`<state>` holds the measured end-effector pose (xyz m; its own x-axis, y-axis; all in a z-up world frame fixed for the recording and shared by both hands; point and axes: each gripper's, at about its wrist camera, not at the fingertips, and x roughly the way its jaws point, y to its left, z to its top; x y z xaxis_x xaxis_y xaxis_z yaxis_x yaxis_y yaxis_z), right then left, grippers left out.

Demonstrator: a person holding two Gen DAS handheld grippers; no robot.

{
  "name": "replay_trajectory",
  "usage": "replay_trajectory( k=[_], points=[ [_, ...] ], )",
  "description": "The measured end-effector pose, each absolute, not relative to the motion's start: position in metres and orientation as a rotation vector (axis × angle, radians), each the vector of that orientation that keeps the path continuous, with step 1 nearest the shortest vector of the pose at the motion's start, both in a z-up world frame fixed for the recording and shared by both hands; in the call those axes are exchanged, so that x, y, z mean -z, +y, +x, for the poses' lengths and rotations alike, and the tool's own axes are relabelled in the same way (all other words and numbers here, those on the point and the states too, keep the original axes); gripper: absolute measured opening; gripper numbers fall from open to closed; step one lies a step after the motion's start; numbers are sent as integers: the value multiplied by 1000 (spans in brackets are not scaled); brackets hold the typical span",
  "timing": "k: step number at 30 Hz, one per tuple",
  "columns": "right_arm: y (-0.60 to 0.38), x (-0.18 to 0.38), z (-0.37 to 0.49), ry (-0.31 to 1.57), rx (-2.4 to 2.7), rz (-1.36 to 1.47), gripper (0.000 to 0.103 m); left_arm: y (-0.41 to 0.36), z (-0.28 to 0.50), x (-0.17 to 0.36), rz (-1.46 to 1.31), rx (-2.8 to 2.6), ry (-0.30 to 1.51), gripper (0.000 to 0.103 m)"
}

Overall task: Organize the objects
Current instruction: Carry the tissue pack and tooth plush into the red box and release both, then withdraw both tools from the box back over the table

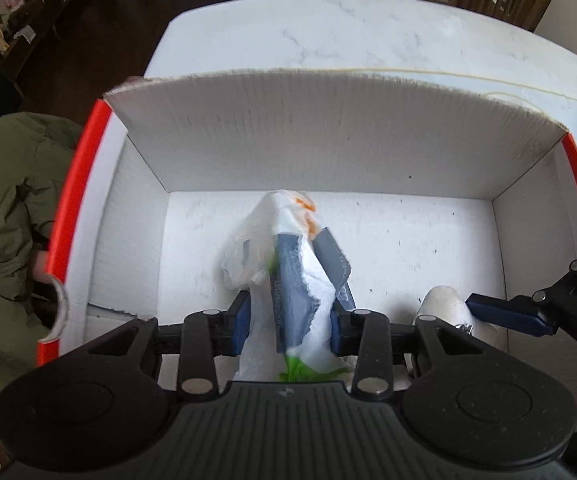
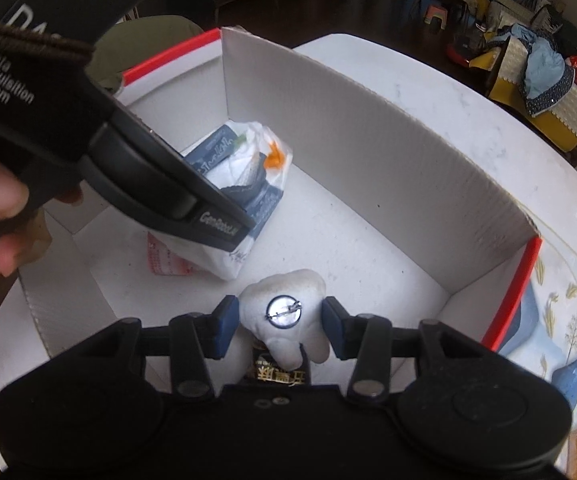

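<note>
Left gripper [image 1: 290,320] pads clamp a torn white-and-grey plastic packet [image 1: 288,272], whose lower end rests on the floor of the white cardboard box [image 1: 328,136]. Packet print is too crumpled to read. Right gripper [image 2: 276,330] holds a white plush toy [image 2: 284,312] between narrow-set jaws, low over the box floor; its lower part is cut off behind the gripper body. Box floor is bare toward the far wall. Red box rim [image 1: 72,200] sits close at both sides.
</note>
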<state>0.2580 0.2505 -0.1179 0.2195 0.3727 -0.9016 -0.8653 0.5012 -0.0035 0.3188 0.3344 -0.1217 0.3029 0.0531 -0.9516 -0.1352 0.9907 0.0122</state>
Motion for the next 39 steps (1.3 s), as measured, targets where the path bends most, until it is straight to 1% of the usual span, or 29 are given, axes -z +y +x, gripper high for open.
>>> replay_trajectory(
  k=[2,3,4,5,6,7,11,13,14,24,26,28,32,39],
  points=[
    [250,119,259,1018,-926,-590,47,335,320,126,-75,-124,1271,39],
    [251,119,260,1020,-925,-591,48,335,321,127,-71,-128,1275,43],
    [250,119,260,1023,-925,-589,48,334,321,128,-64,-133,1279,50],
    [251,119,260,1025,-925,-588,48,334,321,129,-57,-136,1279,53],
    [251,120,260,1025,-924,-591,50,332,321,130,-52,-140,1278,59],
    [251,120,260,1026,-920,-598,52,332,319,130,-47,-142,1276,62],
    [252,120,260,1024,-921,-601,55,331,314,131,-56,-145,1273,63],
    [250,118,259,1018,-924,-599,63,332,310,129,-64,-150,1263,63],
    [249,116,258,1014,-929,-594,65,332,308,127,-69,-153,1257,63],
    [235,93,254,987,-948,-529,68,341,292,92,-121,-184,1145,63],
    [231,88,253,983,-954,-516,71,342,287,82,-123,-184,1120,63],
    [228,83,251,976,-957,-503,76,341,281,72,-119,-183,1095,63],
    [221,74,249,962,-959,-489,77,342,270,57,-132,-179,1048,63],
    [207,54,242,914,-977,-447,82,332,244,32,-92,-140,969,63]
  ],
)
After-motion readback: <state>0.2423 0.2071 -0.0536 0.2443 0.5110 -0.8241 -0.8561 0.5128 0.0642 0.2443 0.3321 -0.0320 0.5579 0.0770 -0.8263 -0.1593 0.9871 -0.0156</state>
